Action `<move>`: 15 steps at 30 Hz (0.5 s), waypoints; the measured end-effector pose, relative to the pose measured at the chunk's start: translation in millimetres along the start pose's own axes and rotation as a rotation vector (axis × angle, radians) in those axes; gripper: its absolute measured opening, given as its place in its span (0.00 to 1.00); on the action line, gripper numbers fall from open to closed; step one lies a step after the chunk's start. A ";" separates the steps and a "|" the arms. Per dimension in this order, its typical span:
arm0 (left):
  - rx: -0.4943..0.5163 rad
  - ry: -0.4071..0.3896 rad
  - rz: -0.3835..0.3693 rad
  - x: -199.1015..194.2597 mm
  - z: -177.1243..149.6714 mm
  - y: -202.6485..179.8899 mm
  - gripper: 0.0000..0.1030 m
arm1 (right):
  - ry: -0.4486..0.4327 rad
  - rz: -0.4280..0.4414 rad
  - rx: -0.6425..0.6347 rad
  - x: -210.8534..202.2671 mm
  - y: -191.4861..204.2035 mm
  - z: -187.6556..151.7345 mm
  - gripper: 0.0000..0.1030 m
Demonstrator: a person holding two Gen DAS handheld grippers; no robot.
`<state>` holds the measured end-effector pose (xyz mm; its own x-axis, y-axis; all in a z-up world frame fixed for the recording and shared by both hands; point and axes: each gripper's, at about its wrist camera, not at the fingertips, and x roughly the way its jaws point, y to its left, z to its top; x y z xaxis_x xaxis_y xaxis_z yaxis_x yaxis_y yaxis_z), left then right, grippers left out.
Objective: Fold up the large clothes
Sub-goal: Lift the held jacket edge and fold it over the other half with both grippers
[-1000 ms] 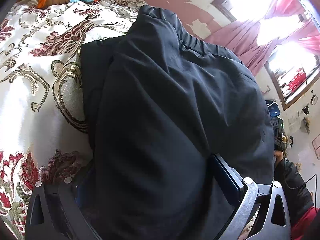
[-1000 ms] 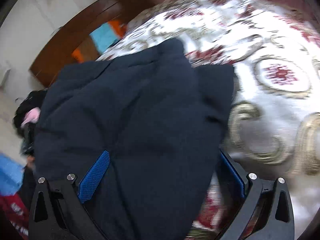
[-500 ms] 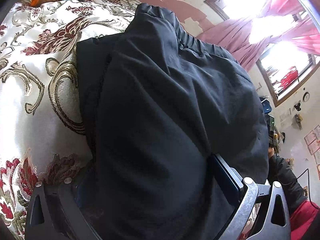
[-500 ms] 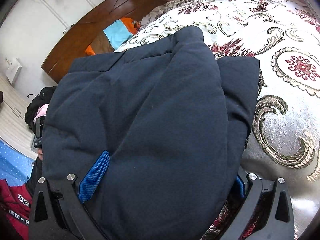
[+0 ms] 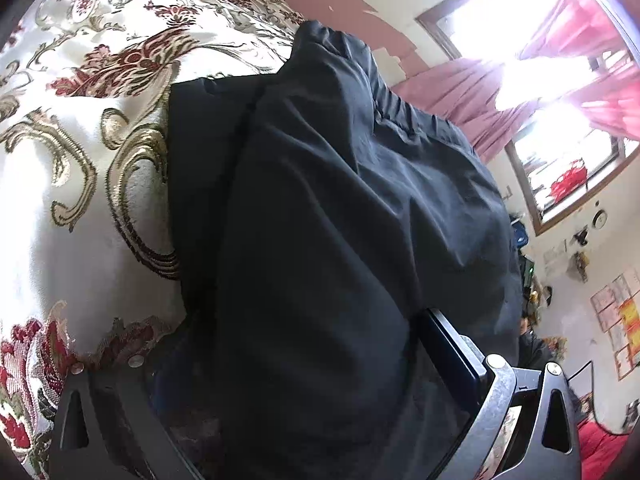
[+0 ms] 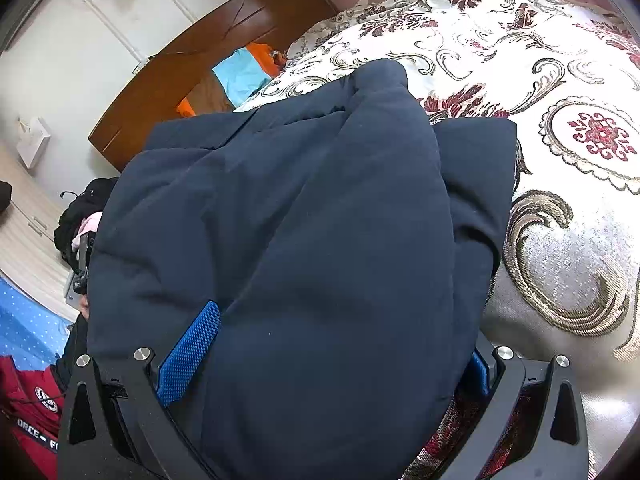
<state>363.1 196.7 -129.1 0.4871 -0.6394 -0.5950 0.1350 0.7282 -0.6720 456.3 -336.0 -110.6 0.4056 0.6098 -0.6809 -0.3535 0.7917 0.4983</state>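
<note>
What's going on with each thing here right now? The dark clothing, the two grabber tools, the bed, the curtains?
Dark garment: bunched and draped over both grippers, its far edge lying on the bedspread.
Left gripper: fingers apart, cloth filling the gap between them.
Right gripper: fingers apart, cloth between them.
Bedspread: spread flat over the bed.
Curtains: drawn aside, window bright.
</note>
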 end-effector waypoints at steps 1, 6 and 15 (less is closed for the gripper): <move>0.005 0.004 0.003 1.3 0.3 -2.4 1.00 | 0.000 -0.003 -0.001 0.4 0.8 -0.5 0.99; 0.010 0.010 0.015 3.0 1.3 -6.0 1.00 | 0.007 -0.048 -0.011 0.6 13.6 -0.5 0.99; -0.006 -0.014 0.035 5.7 5.2 -24.5 0.86 | 0.053 -0.148 0.028 -6.4 42.5 -2.3 0.86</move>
<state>367.0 176.6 -113.8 0.5038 -0.6100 -0.6116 0.1122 0.7482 -0.6539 436.8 -306.3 -86.3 0.4064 0.4842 -0.7748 -0.2694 0.8738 0.4048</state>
